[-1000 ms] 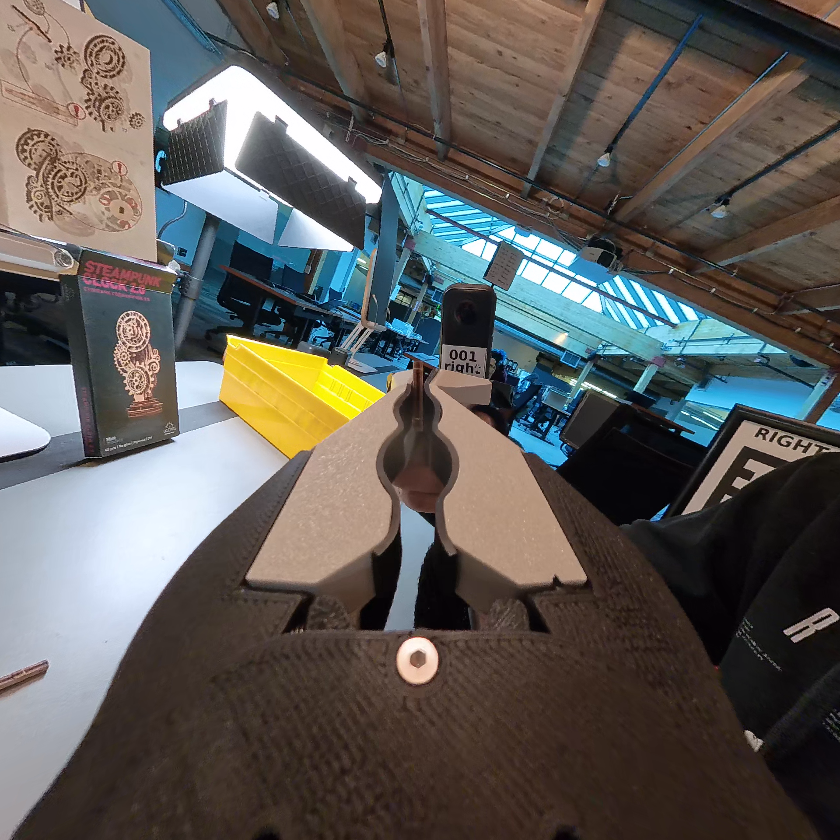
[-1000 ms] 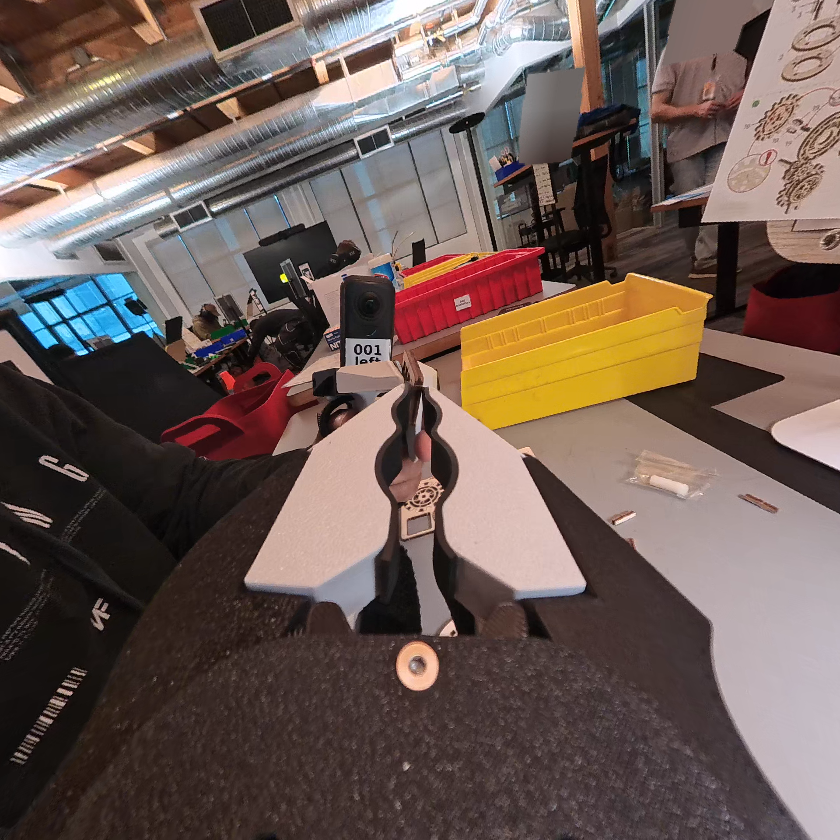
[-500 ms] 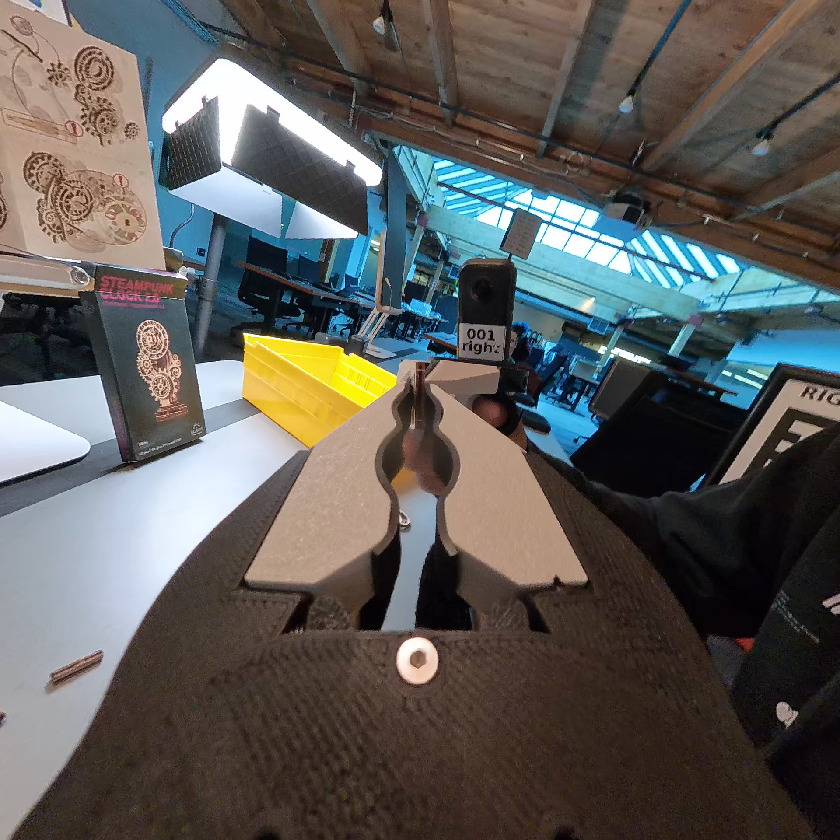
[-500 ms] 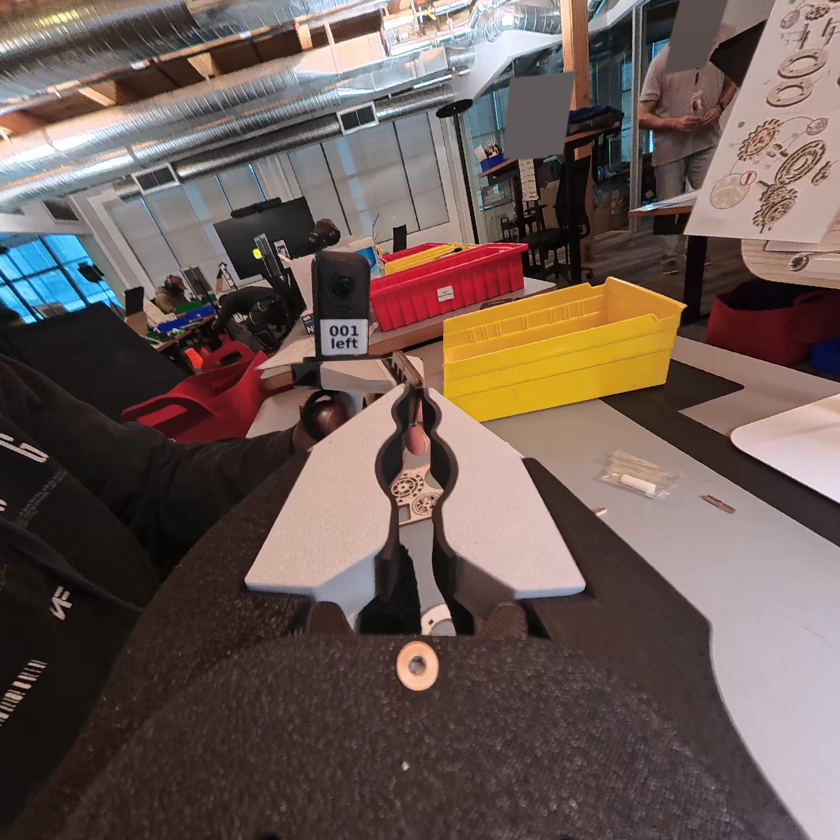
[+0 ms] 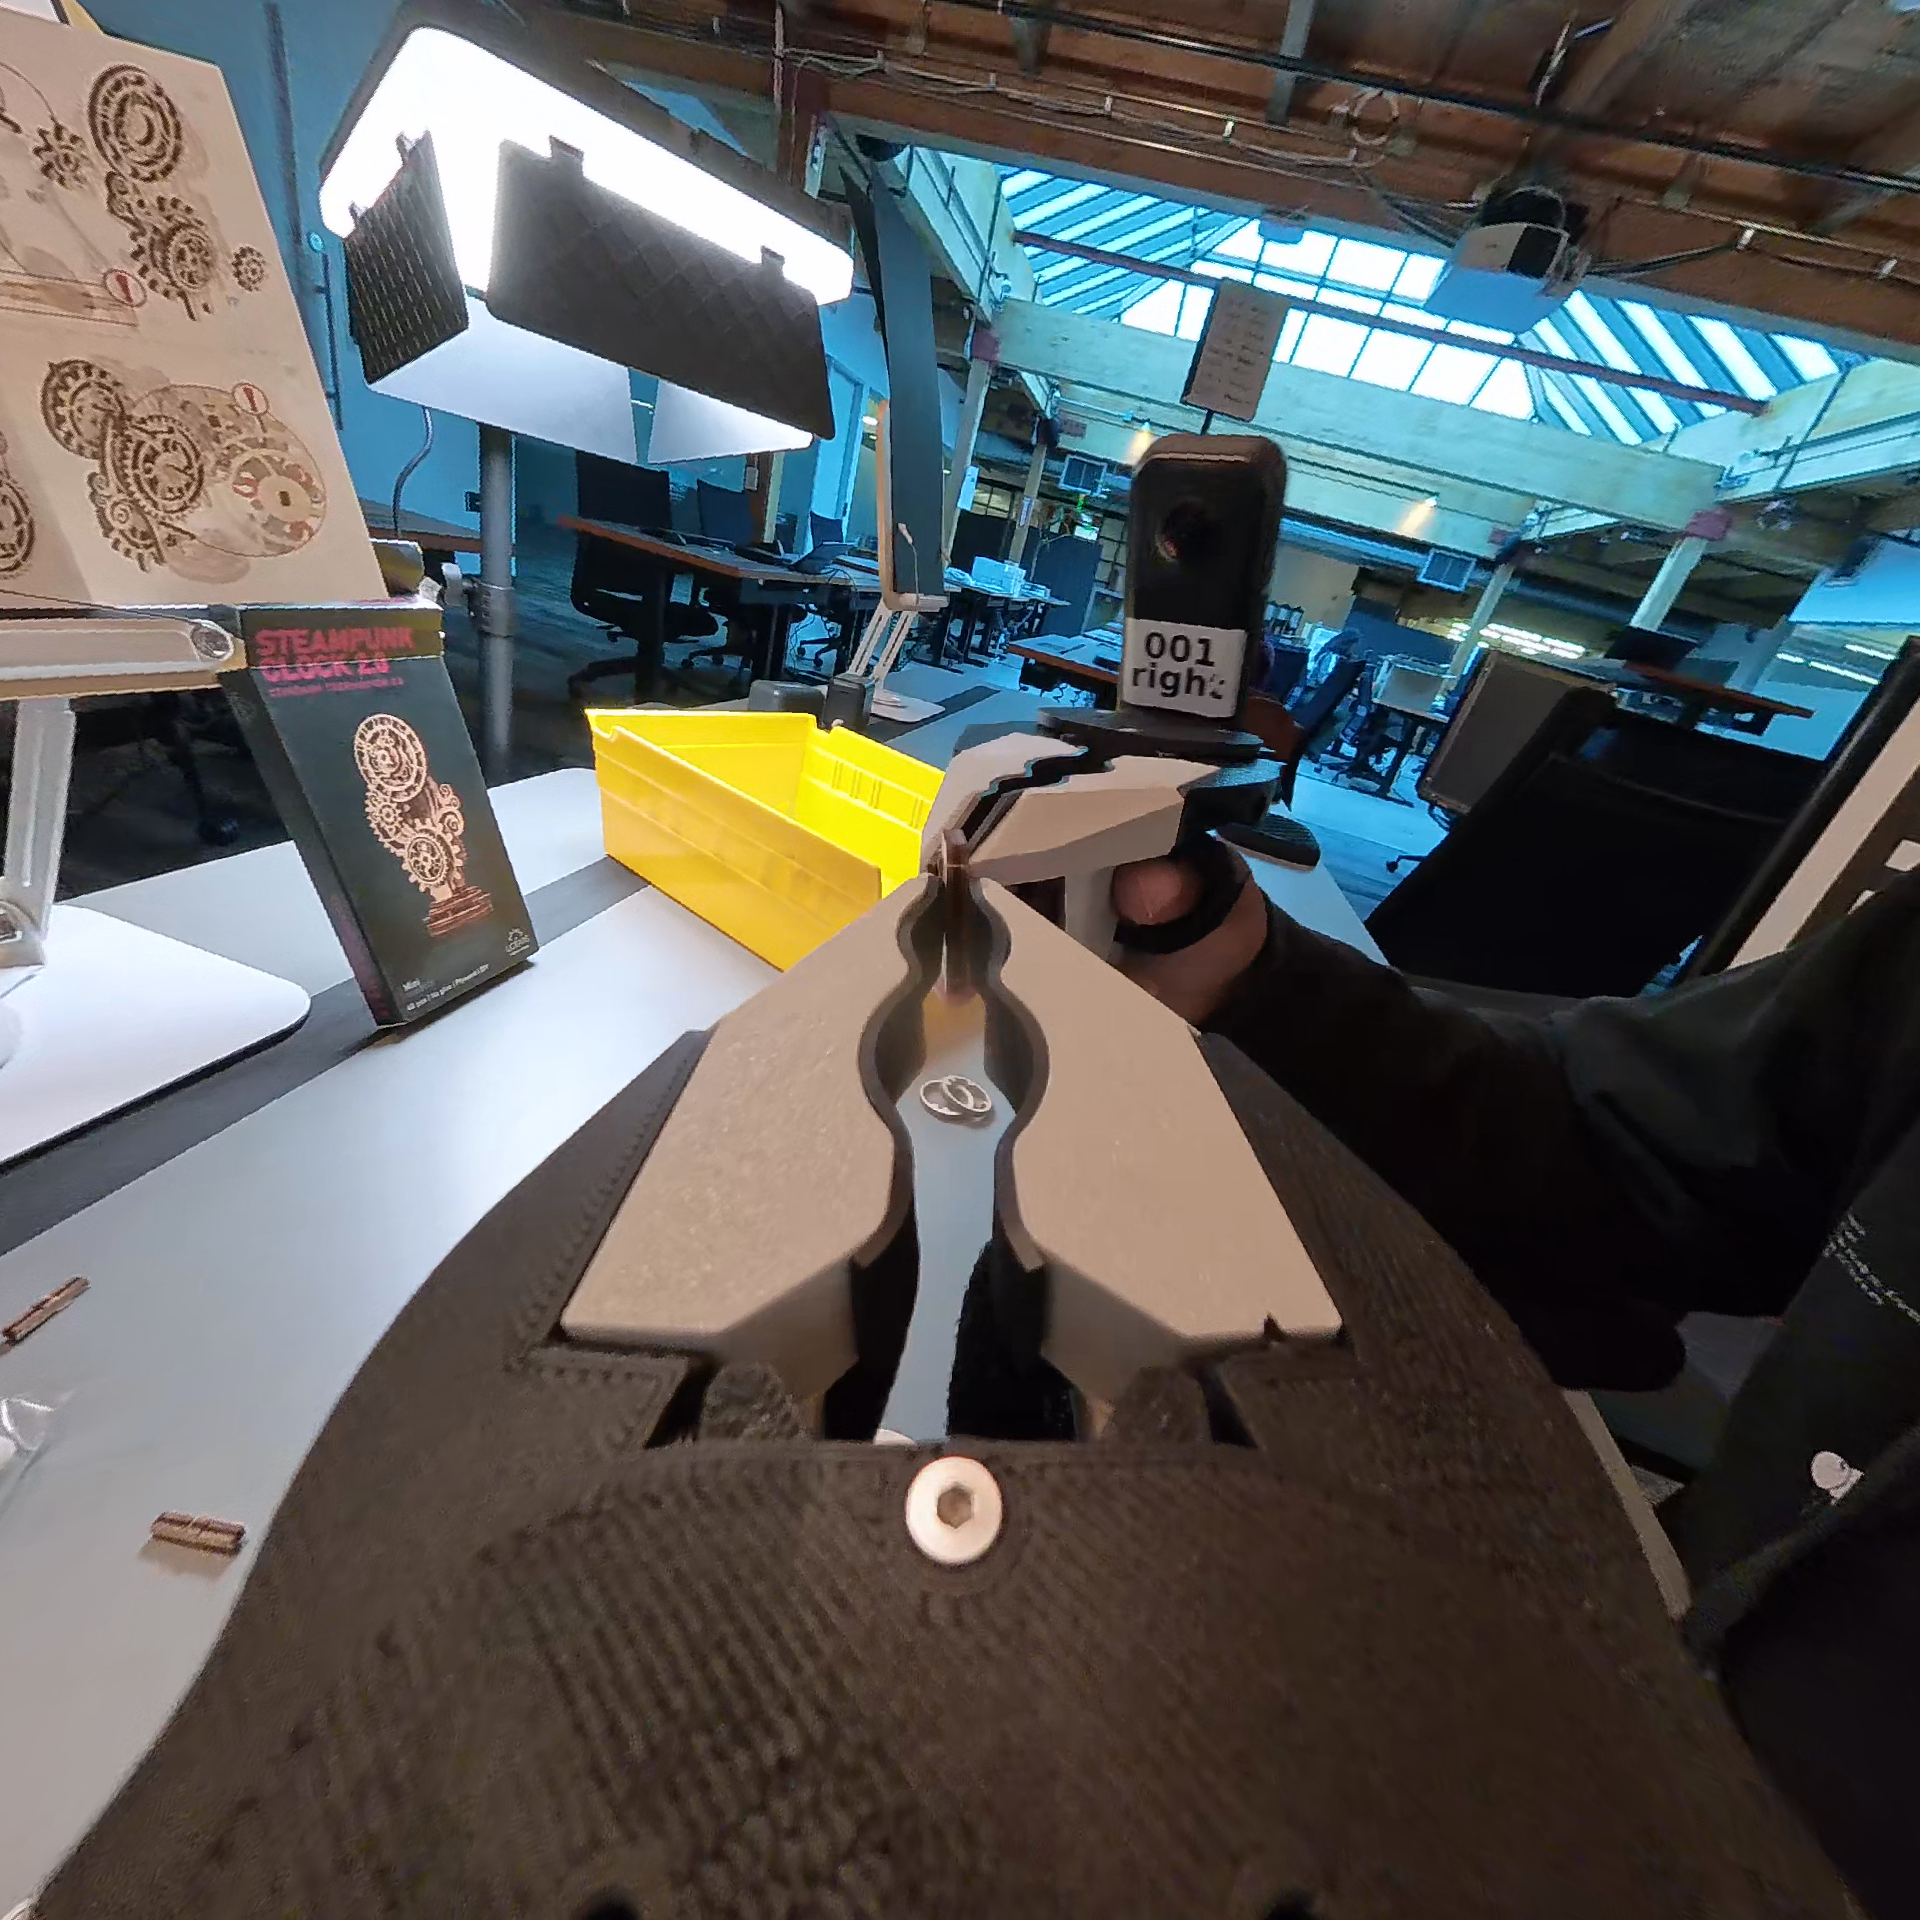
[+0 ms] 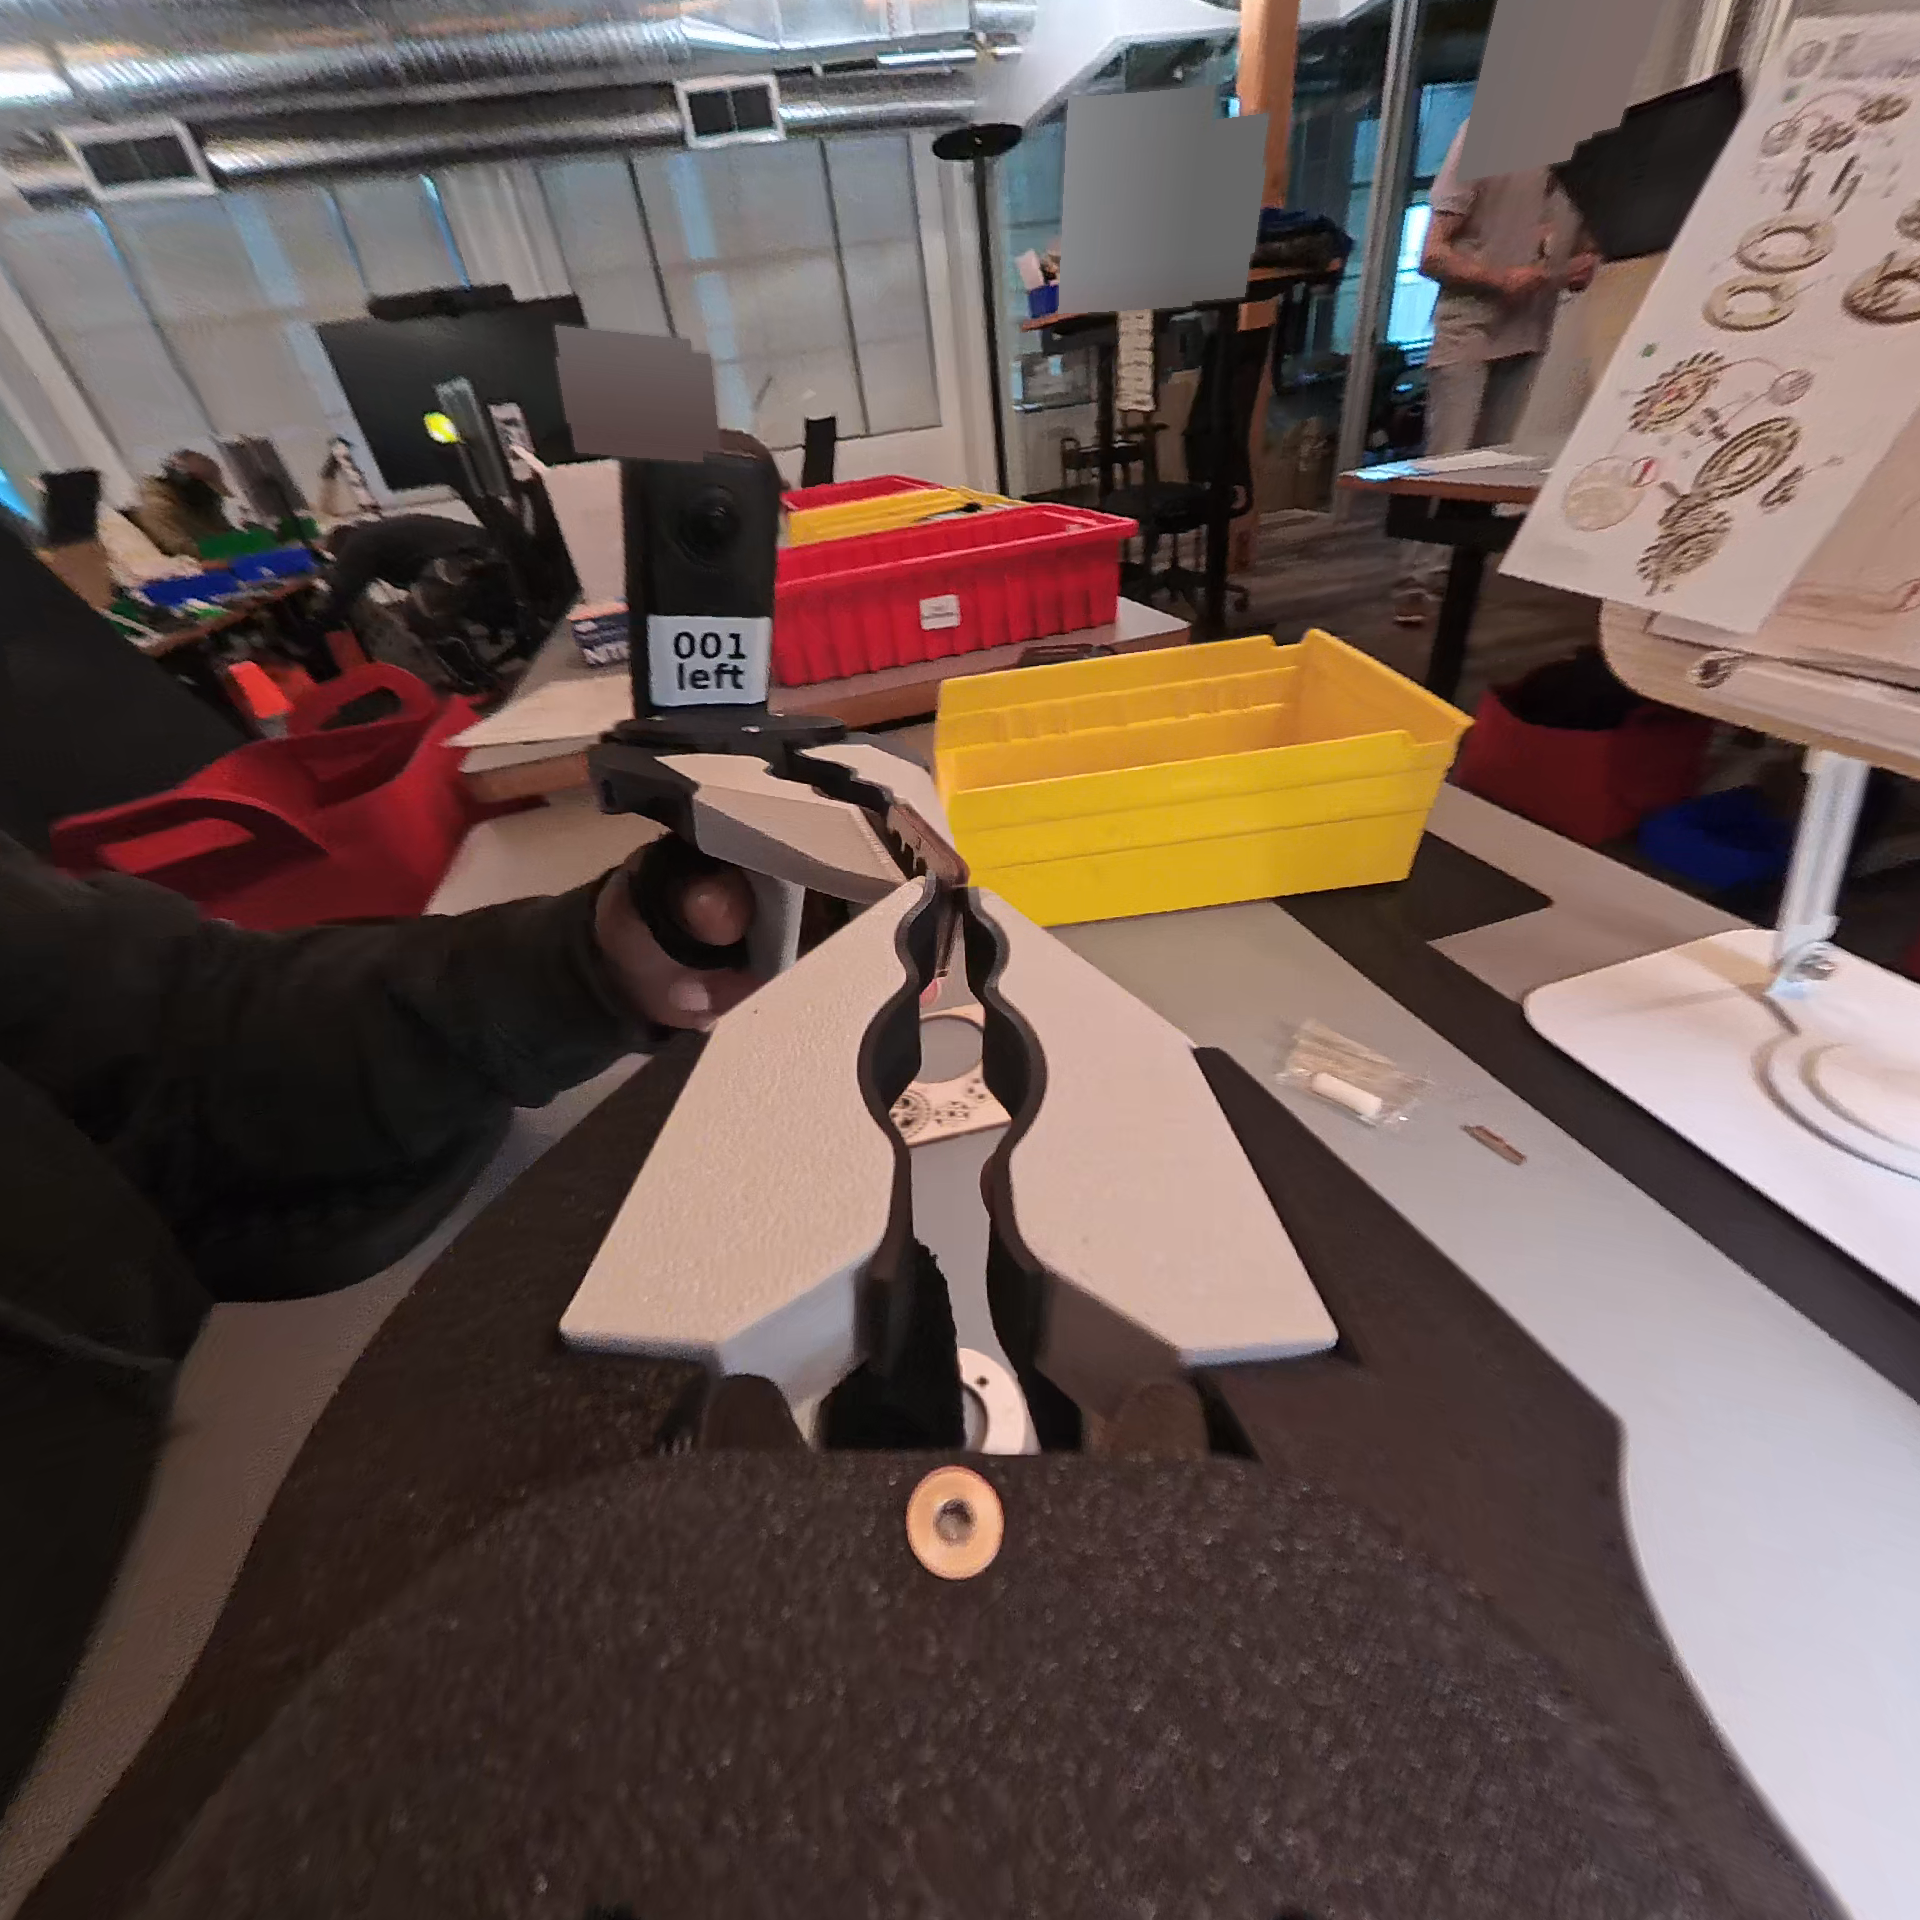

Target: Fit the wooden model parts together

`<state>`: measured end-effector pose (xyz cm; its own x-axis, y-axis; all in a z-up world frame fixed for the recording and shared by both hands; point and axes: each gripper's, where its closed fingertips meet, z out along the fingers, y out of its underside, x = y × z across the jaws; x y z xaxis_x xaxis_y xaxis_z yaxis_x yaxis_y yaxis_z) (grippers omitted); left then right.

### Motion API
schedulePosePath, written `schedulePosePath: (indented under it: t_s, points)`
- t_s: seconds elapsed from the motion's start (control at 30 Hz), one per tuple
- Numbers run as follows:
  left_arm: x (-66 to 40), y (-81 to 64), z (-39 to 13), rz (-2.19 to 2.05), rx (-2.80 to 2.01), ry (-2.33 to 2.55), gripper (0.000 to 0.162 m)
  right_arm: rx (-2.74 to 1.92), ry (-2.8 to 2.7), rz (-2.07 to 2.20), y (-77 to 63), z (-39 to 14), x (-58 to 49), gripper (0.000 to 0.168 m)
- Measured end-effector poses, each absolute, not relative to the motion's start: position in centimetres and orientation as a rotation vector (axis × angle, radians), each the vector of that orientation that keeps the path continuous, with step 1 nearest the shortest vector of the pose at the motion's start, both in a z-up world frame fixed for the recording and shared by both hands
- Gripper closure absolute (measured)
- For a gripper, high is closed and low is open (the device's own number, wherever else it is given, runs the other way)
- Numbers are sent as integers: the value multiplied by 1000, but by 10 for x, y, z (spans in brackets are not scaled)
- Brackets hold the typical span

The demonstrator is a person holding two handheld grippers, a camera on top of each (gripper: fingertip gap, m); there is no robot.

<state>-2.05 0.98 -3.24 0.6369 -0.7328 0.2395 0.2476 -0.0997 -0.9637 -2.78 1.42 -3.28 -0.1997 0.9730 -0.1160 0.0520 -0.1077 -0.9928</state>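
My left gripper point(image 5: 951, 883) is shut on a thin dark wooden part point(image 5: 953, 935) held edge-on at its tips. My right gripper point(image 6: 940, 894) is shut on a thin wooden part point(image 6: 945, 940) too. The two grippers meet tip to tip above the grey table. The right gripper point(image 5: 961, 836) shows ahead in the left wrist view, and the left gripper point(image 6: 920, 862) shows ahead in the right wrist view. I cannot tell whether the parts touch. A wooden sheet with gear cut-outs point(image 6: 945, 1107) lies on the table below the tips.
A yellow bin point(image 5: 748, 821) point(image 6: 1195, 769) stands at the back. A dark kit box point(image 5: 384, 821) and an instruction sheet on a white stand point(image 5: 135, 312) are at the left. Small metal rings point(image 5: 956, 1098), wooden sticks point(image 5: 197, 1529) and a plastic bag point(image 6: 1345, 1075) lie on the table. Less than 4 cm separates the two grippers' tips.
Both grippers have tilted down toward the table and moved closer, so their tips now meet. Both have stayed shut on their parts.
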Motion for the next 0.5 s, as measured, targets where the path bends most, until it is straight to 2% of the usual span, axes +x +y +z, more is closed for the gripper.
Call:
schedulePosePath:
  t_s: [0.17, 0.5]
  points:
    - [-25, 13, -33, -832, -1437, 407, 160, -1203, -1308, 1249, 17, -31, -32, 167]
    - [-21, 5, -16, -916, -1323, 399, 161, -1208, -1275, 1581, 8, -21, -26, 162]
